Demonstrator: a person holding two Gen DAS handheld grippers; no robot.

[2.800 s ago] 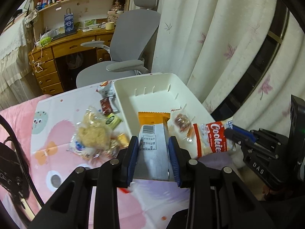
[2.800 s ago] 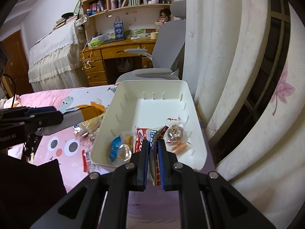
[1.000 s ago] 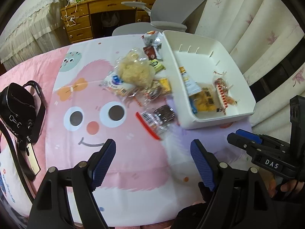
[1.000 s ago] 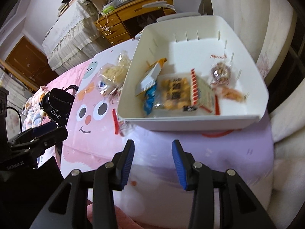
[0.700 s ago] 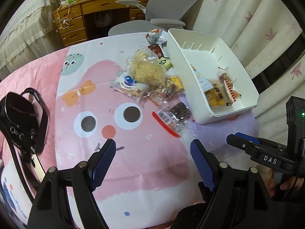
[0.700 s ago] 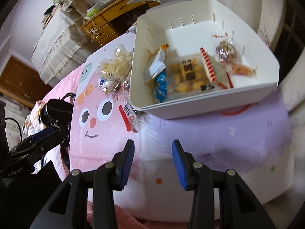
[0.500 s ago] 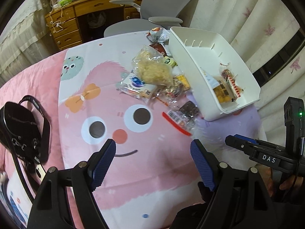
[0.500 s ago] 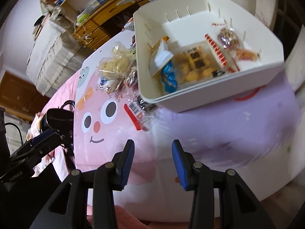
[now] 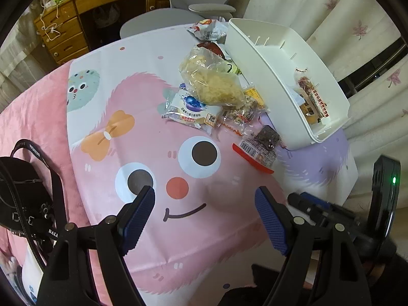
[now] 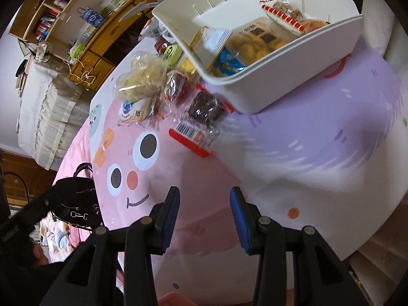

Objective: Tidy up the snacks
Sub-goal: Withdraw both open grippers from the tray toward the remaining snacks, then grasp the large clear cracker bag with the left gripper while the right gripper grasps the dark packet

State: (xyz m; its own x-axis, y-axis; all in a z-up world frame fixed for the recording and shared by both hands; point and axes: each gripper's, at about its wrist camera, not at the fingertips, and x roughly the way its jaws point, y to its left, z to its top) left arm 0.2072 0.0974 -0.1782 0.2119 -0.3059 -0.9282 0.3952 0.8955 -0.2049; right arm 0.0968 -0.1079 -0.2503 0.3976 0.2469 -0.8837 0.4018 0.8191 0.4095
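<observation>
We see clear-wrapped snacks (image 9: 214, 89) heaped at nine o'clock of the white bin (image 9: 265, 81); left gripper (image 9: 205, 214) and right gripper (image 10: 204, 214) released, empty.

Both grippers' fingers (image 9: 139, 213) apart, empty

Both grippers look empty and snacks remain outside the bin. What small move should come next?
Probably lower the open left gripper toward the red-edged dark snack packet beside the white plastic bin: it lies nearest, flat, apart from the pile.
</observation>
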